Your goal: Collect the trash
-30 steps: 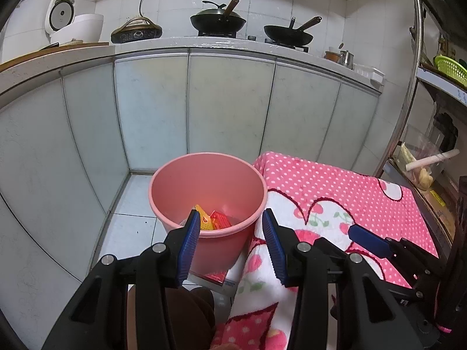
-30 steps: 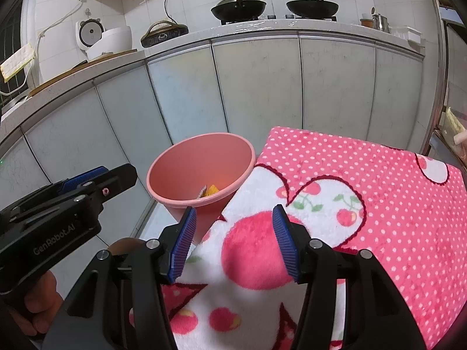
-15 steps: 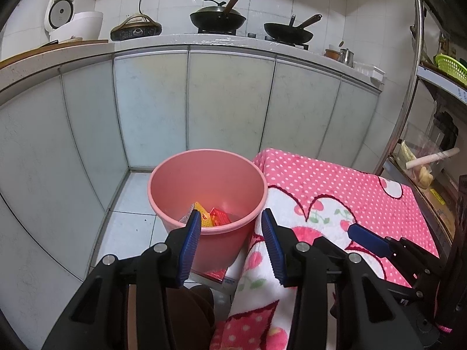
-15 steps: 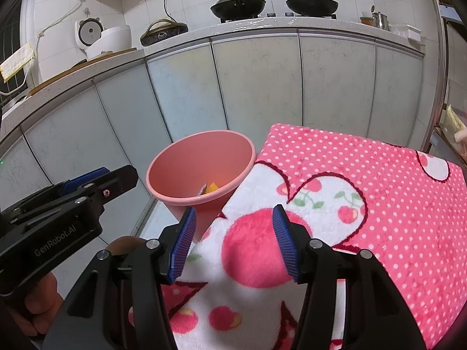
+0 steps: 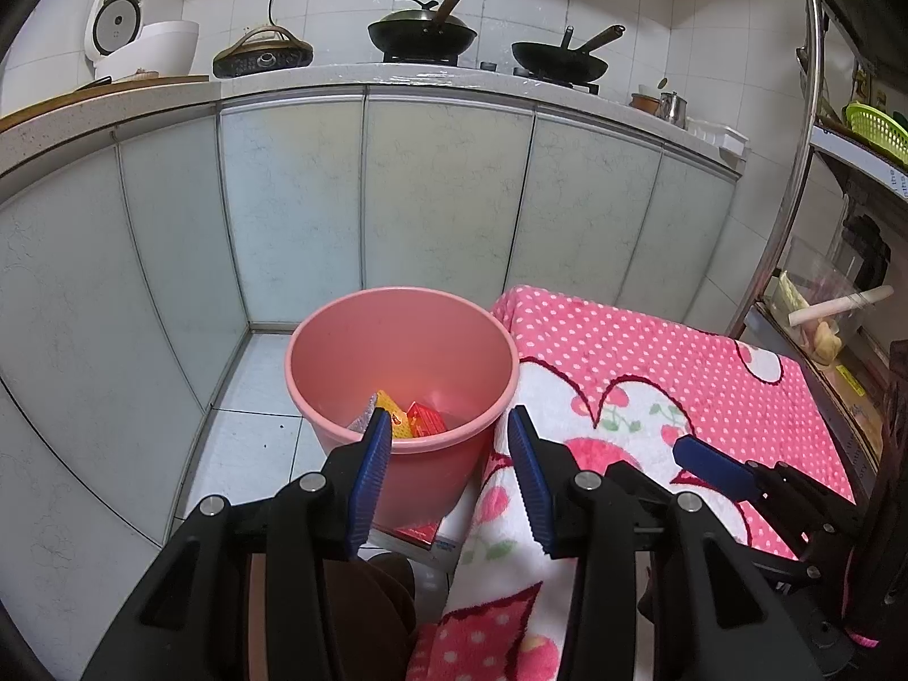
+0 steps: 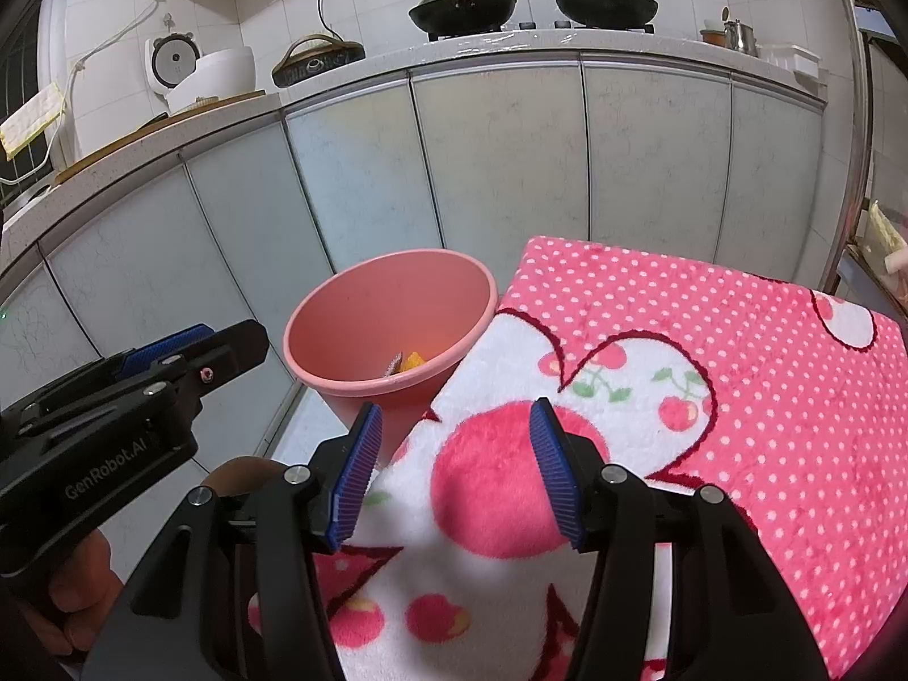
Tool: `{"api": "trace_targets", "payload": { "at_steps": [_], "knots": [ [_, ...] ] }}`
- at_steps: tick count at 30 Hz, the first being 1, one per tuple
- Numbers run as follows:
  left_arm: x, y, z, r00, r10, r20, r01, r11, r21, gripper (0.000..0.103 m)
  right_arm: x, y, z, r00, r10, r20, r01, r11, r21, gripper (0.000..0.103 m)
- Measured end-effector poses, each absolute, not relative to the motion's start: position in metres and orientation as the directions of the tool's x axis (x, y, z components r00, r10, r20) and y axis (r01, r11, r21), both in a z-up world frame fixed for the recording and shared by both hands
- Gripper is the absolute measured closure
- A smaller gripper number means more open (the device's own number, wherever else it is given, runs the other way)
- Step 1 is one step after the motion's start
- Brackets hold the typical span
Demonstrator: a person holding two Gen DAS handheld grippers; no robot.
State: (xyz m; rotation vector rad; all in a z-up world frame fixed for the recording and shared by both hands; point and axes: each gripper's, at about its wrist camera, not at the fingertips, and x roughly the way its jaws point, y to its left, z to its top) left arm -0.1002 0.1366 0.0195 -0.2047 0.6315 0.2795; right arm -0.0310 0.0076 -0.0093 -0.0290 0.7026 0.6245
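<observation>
Both grippers, left gripper (image 5: 449, 474) and right gripper (image 6: 454, 471), gape empty; light, crinkly wrappers (image 5: 410, 419) in the pink bucket (image 5: 318, 352) look best pinched by an edge.

place: home kitchen | top of frame: tiled wall, stone countertop (image 5: 454, 76) over pale cabinet doors (image 5: 437, 204) | on it: two black woks (image 5: 423, 34) on a gas hob, white rice cooker (image 5: 142, 48) upper left, plugged-in electric pan (image 5: 262, 54) | right edge: metal rack with green basket (image 5: 877, 125) | floor: white tiles (image 5: 249, 431)
</observation>
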Motion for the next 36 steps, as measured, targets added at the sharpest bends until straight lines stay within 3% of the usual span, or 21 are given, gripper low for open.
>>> {"api": "trace_targets", "payload": {
  "at_steps": [36],
  "knots": [
    [-0.09, 0.137, 0.015, 0.759, 0.195, -0.621, -0.313, 0.946, -0.085, 0.061, -0.025, 0.003, -0.016, 0.575, 0.529, -0.624, -0.54, 0.819, 0.196, 0.048]
  ]
}}
